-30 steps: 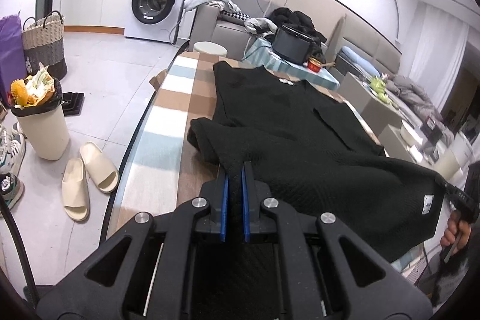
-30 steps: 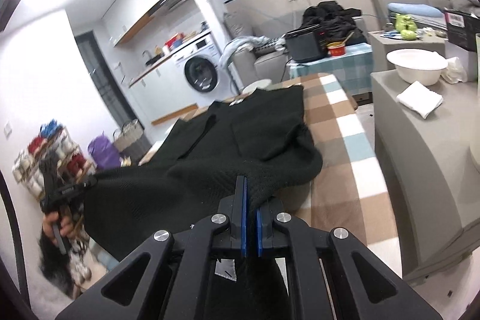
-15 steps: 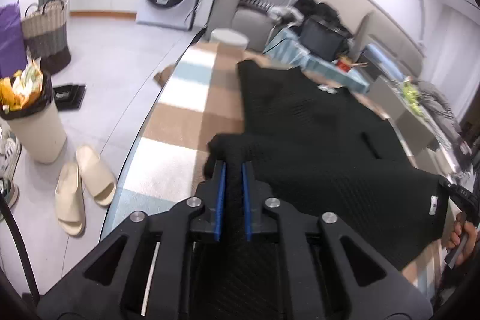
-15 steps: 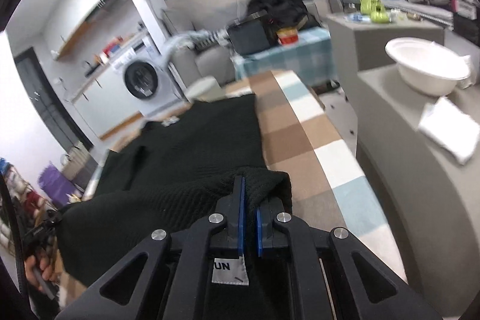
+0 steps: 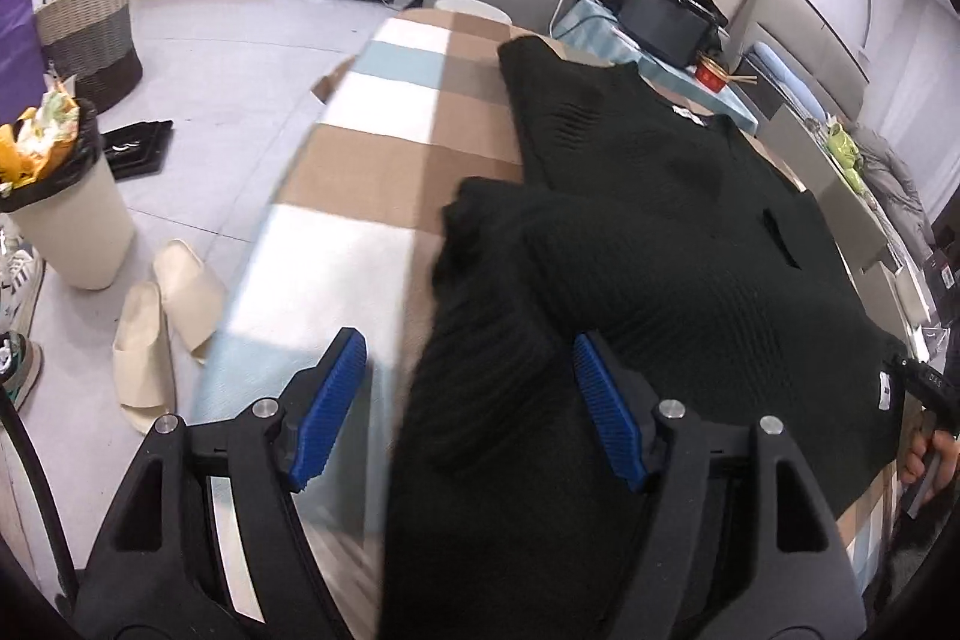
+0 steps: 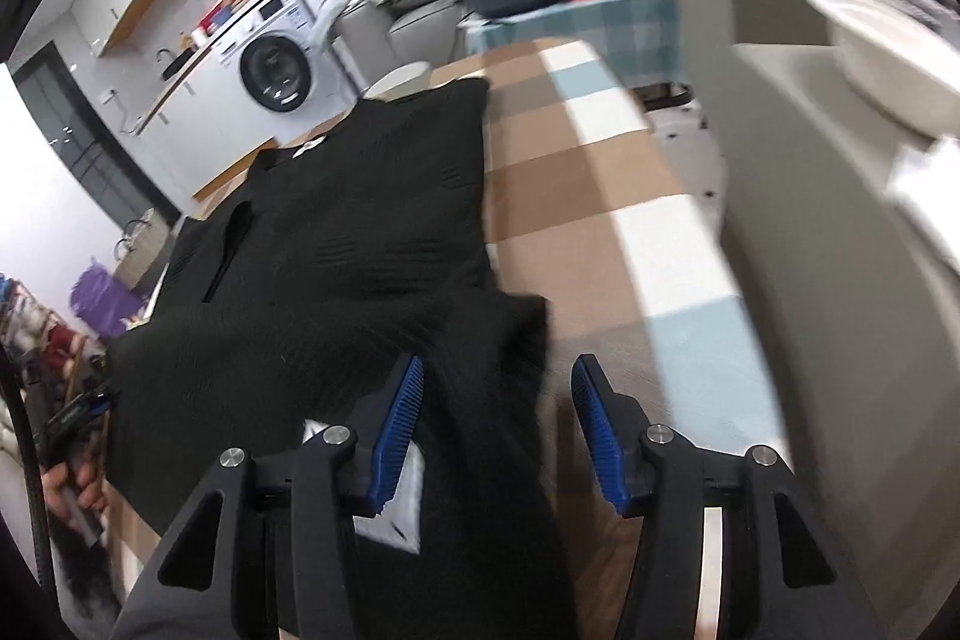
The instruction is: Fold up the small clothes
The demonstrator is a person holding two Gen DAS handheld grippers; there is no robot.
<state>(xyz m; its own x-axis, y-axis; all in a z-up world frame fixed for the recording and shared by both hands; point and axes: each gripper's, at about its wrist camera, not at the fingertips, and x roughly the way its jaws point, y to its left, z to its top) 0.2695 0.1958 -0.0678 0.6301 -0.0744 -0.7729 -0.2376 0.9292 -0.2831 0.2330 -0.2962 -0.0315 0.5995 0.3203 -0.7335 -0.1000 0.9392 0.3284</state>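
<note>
Both jaw sets have just opened, releasing the black ribbed knit garment (image 5: 690,232), folded on the checked-cloth desk (image 5: 384,148); left hand-held gripper (image 5: 468,388) and right hand-held gripper (image 6: 495,421) straddle its hem.

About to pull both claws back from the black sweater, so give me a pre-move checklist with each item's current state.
1. Left claw jaws have just opened, pads off the fabric: ok.
2. Right claw jaws have just opened, released: ok.
3. Black sweater hem folded up over its body: ok.
4. Fabric clear of both claws: not ok, it lies between both pairs of jaws.
5. Fold edge even: cannot tell, blurred.
6. Sweater on the checked cloth: ok.
</note>
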